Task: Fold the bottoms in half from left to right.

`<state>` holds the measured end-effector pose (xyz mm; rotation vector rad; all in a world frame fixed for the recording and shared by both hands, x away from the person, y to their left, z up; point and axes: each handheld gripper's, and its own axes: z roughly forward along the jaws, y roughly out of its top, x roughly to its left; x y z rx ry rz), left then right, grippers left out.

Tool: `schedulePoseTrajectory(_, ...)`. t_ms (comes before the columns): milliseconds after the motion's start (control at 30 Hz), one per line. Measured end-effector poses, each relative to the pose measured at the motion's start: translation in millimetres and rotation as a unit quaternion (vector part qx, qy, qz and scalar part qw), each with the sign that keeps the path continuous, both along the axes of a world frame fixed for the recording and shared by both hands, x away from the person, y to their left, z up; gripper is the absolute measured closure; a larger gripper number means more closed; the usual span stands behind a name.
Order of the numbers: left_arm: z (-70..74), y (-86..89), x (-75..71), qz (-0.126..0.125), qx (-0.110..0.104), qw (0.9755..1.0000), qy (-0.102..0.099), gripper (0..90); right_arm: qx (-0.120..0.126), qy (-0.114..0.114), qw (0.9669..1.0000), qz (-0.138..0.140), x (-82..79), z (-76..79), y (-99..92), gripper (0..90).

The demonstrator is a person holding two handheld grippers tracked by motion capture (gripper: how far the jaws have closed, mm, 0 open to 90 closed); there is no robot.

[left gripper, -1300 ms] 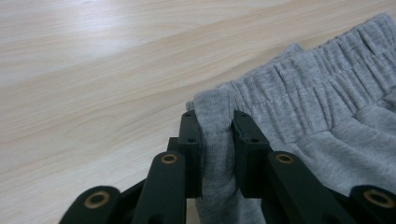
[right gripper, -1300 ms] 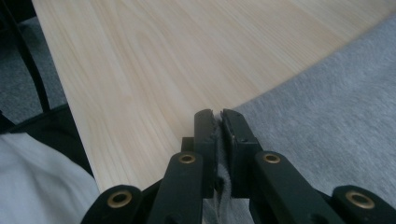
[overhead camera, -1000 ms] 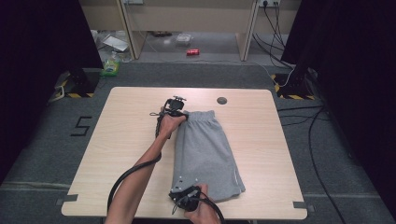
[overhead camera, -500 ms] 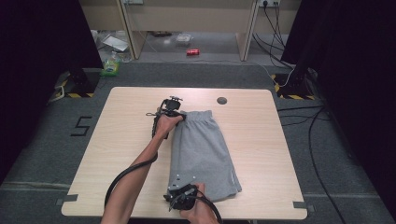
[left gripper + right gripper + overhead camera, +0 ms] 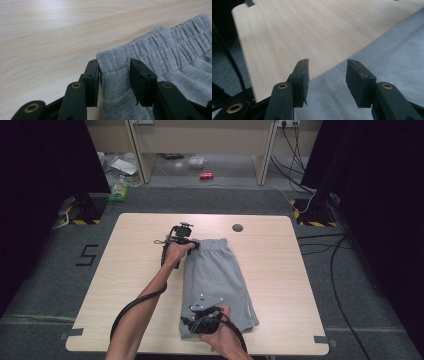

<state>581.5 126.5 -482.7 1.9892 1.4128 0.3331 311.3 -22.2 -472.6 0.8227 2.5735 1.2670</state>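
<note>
Grey shorts (image 5: 216,279) lie folded flat on table (image 5: 280,270); left gripper (image 5: 113,75) just opening, waistband corner loose between jaws, right gripper (image 5: 325,75) just opening above hem, empty, apparently letting go

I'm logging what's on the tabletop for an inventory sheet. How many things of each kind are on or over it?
Grey shorts: 1
Handheld tongs, left tongs and right tongs: 2
Dark round disc near the table's far edge: 1
Total: 4
</note>
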Motion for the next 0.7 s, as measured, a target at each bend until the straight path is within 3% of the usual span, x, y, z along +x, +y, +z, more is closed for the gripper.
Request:
schedulePoseTrajectory(33,-0.1,0.5,0.0,-0.001,-0.001,1.0,0.001,59.0,0.0,0.0,1.0,0.0,0.0,0.0,0.0,52.9)
schedulePoseTrajectory(200,-1.7,4.3,0.9,-0.001,-0.012,0.9999,0.006,58.4,-0.001,-0.02,0.9992,-0.036,29.4,4.7,-19.8,51.2)
schedulePoseTrajectory(300,-2.4,4.4,0.4,-0.002,-0.014,0.9999,0.006,58.4,-0.003,-0.019,0.9986,-0.048,38.6,5.3,-26.2,49.4)
schedulePoseTrajectory(467,-1.4,4.5,-0.3,-0.001,-0.015,0.9999,0.009,55.5,0.0,-0.021,0.9962,-0.084,70.6,9.7,-49.8,46.7)
schedulePoseTrajectory(533,-1.2,4.4,-0.5,0.0,-0.015,0.9999,0.009,54.9,0.003,-0.021,0.9958,-0.089,74.3,10.0,-52.5,46.3)
schedulePoseTrajectory(600,-1.5,4.3,-1.1,0.002,-0.016,0.9998,0.011,52.2,0.006,-0.022,0.9936,-0.11,90.0,11.5,-66.1,45.7)
schedulePoseTrajectory(667,-2.1,4.3,-1.5,0.003,-0.02,0.9997,0.009,51.4,0.007,-0.022,0.9931,-0.115,93.6,11.6,-69.5,45.6)
schedulePoseTrajectory(700,-2.0,4.6,-1.9,0.002,-0.02,0.9998,0.01,50.5,0.009,-0.024,0.9911,-0.131,103.7,12.5,-79.0,45.1)
